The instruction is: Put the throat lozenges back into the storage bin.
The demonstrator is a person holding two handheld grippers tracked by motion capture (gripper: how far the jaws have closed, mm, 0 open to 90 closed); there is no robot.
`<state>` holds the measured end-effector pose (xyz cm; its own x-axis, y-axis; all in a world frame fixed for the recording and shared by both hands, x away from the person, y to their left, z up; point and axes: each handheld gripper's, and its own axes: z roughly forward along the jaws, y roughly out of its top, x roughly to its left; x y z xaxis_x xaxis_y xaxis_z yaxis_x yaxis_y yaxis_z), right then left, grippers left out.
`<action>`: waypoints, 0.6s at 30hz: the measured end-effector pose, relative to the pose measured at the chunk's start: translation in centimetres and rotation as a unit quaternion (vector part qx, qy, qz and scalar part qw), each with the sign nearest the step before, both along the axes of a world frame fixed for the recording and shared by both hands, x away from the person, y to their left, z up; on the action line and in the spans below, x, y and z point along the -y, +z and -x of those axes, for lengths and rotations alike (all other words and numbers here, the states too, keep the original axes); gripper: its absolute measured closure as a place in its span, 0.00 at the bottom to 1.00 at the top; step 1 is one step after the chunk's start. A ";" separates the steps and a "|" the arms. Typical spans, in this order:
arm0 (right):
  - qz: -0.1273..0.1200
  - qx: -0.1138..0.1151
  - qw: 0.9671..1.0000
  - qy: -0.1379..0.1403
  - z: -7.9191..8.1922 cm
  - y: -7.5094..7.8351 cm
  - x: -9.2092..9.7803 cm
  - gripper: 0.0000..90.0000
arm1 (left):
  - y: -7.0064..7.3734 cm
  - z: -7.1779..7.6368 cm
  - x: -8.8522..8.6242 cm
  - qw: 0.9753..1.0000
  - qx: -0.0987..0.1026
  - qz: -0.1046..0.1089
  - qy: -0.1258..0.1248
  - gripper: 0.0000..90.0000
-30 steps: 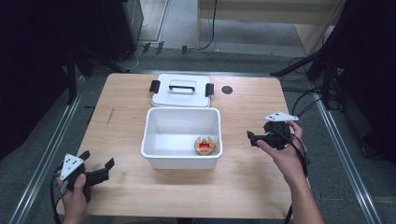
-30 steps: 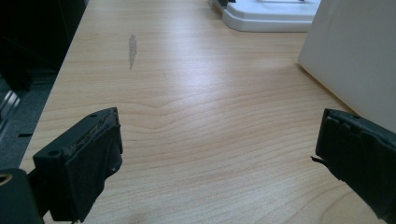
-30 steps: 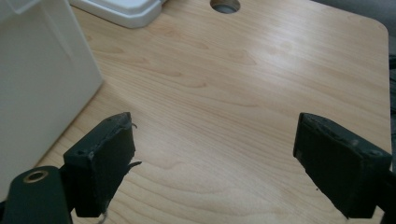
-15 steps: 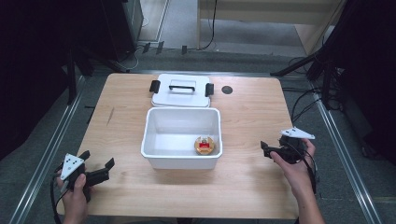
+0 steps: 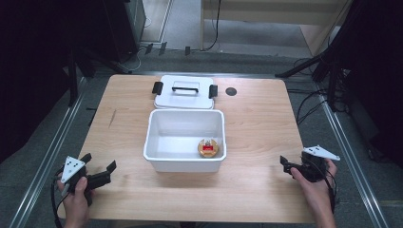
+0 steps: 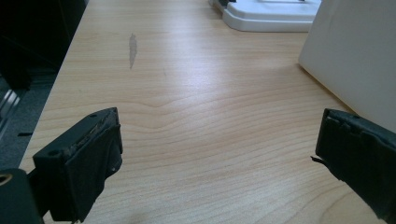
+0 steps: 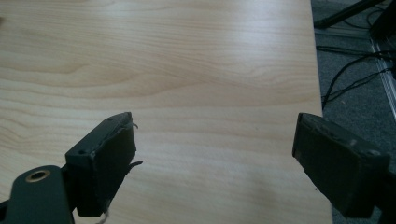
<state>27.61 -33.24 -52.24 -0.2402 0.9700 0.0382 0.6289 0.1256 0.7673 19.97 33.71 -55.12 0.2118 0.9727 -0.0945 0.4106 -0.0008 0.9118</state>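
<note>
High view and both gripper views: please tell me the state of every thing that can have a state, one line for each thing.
White bin: open, lid off, upright on the table.
Lid: off, lying flat behind the bin, handle up.
Small round item: lying inside the bin, near-right corner.
Left gripper: open, holding nothing.
Right gripper: open, holding nothing.

Left hand-held gripper point(image 5: 100, 172) low, jaws spread wide, right hand-held gripper point(image 5: 286, 165) likewise gaping, both empty
</note>
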 end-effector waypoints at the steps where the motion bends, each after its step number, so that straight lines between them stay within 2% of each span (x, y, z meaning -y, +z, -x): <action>1: 0.000 0.001 1.000 -0.001 0.2 -0.1 0.3 0.15 | 0.0 0.0 0.0 1.000 0.000 0.000 0.000 0.01; 10: -0.005 -0.002 1.000 -0.018 2.3 -1.5 2.1 0.15 | 0.0 0.0 -0.2 1.000 0.000 0.008 0.000 0.01; 18: -0.020 0.012 0.999 -0.026 3.9 -2.2 3.1 0.15 | 0.0 0.0 -0.2 1.000 0.000 0.010 -0.001 0.01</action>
